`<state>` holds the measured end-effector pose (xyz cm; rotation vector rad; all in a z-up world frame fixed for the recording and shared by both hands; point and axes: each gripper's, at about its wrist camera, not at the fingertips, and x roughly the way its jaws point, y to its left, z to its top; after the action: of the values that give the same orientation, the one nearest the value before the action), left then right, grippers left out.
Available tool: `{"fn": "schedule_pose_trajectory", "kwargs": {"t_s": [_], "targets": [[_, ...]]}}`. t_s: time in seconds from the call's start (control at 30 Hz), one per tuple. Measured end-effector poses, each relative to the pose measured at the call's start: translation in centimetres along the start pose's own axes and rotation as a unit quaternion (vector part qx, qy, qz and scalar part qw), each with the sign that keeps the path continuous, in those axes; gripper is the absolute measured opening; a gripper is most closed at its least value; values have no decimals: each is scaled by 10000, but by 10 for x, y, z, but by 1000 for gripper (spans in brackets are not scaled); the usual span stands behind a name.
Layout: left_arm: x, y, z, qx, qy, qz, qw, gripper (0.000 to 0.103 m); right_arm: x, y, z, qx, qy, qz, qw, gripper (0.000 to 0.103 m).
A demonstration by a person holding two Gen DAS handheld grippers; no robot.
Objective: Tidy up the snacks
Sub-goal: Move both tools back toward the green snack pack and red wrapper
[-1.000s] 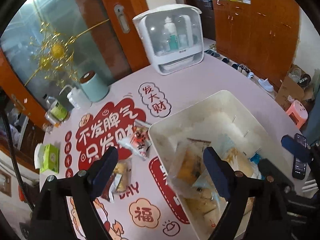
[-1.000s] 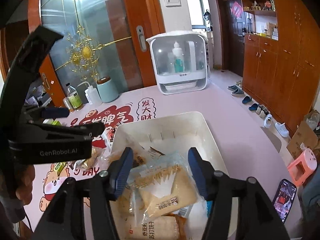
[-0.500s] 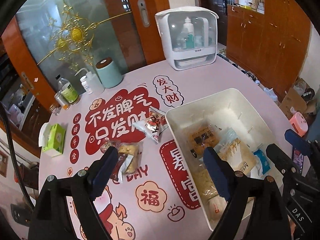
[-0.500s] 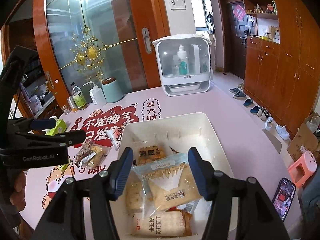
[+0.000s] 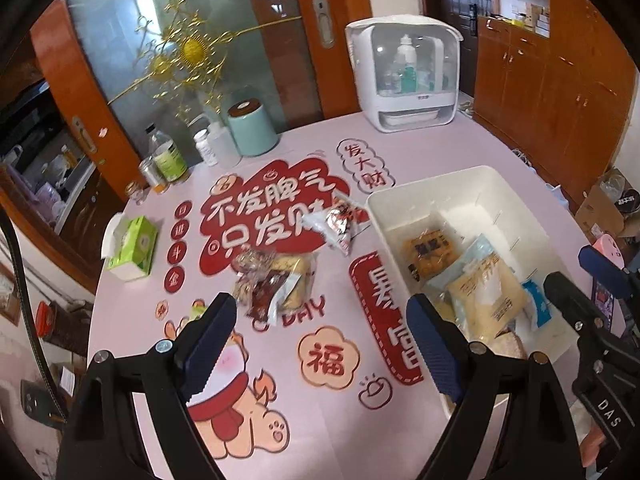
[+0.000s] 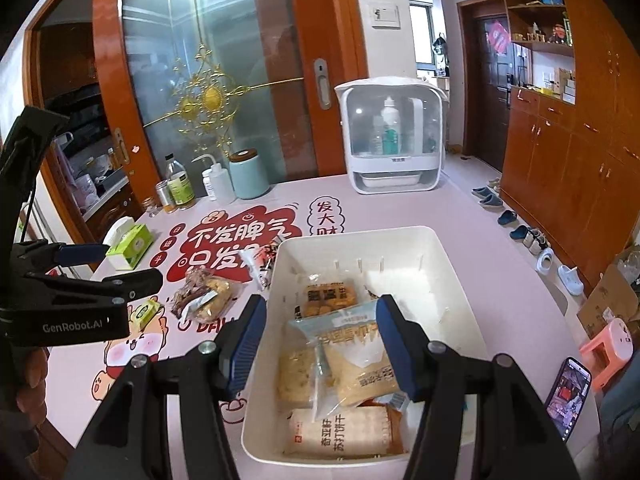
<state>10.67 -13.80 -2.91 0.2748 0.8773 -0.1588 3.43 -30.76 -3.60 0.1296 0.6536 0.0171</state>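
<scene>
We list: white bin (image 6: 448, 276) on the bench (image 5: 432, 152), several snack packets inside; three snack packets (image 5: 276, 280) beside it. Left gripper (image 5: 316, 340) and right gripper (image 6: 320, 344): fingers wide, empty.

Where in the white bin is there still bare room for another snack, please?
The white bin is bare along its far end and right side, beyond the orange biscuit pack. The near end is crowded with overlapping packets.
</scene>
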Motion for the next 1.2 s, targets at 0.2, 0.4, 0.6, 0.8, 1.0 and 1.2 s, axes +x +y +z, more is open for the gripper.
{"fn": "schedule_pose_trajectory", "kwargs": {"t_s": [0.2,0.4,0.6,0.8,1.0,1.2], "targets": [[6,18,-25,-176,278,164,9993,86,1,10,-9,-61,117,99,9999,58],[11,51,-49,-497,478,335,9971,86,8,27,-14,-220,244,222,9992,58],[17,88,-65,-786,617,553,9935,86,19,58,-12,-430,295,434,9977,58],[27,121,-72,-897,779,710,9904,86,33,93,-9,-596,408,667,9952,58],[37,149,-73,-928,845,775,9891,86,58,126,-5,-701,612,816,9923,58],[59,184,-72,-844,976,805,9884,86,83,154,3,-799,810,775,9905,58]]}}
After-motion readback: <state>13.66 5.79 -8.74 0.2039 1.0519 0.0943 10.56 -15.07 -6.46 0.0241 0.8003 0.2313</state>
